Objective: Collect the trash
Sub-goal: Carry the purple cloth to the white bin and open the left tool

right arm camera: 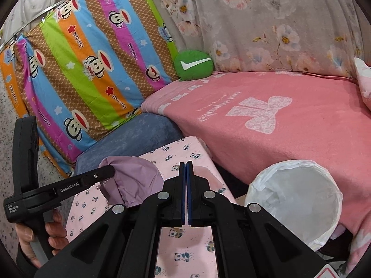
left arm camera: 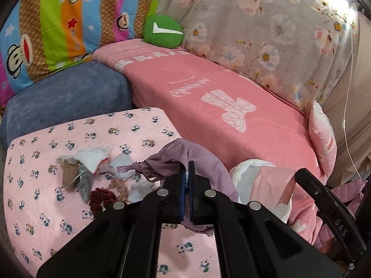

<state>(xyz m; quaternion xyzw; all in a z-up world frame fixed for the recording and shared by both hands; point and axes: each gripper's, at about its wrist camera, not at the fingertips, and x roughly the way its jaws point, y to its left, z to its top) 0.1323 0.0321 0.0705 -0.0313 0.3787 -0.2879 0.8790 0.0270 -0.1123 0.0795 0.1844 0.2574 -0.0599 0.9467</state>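
My left gripper (left arm camera: pixel 187 165) is shut on the rim of a purple drawstring bag (left arm camera: pixel 199 157) and holds it above the panda-print table cover (left arm camera: pixel 69 220). A pile of trash (left arm camera: pixel 92 173), with white tissues, brown paper, grey scraps and a dark red scrunchie (left arm camera: pixel 100 200), lies on the cover to the left of the bag. In the right wrist view my right gripper (right arm camera: pixel 186 165) is shut with nothing visible between its pads. The purple bag (right arm camera: pixel 134 178) hangs to its left, held by the left gripper (right arm camera: pixel 109 171). A bin lined with a white plastic bag (right arm camera: pixel 294 199) stands to the right.
A pink blanket (left arm camera: pixel 220 92) covers the sofa seat behind the table. A blue cushion (left arm camera: pixel 69 97), a striped monkey-print cover (left arm camera: pixel 58 23), a green round pillow (left arm camera: pixel 162 31) and a floral cover (left arm camera: pixel 266 23) lie beyond. The white bin liner (left arm camera: pixel 250 178) also shows beside the bag.
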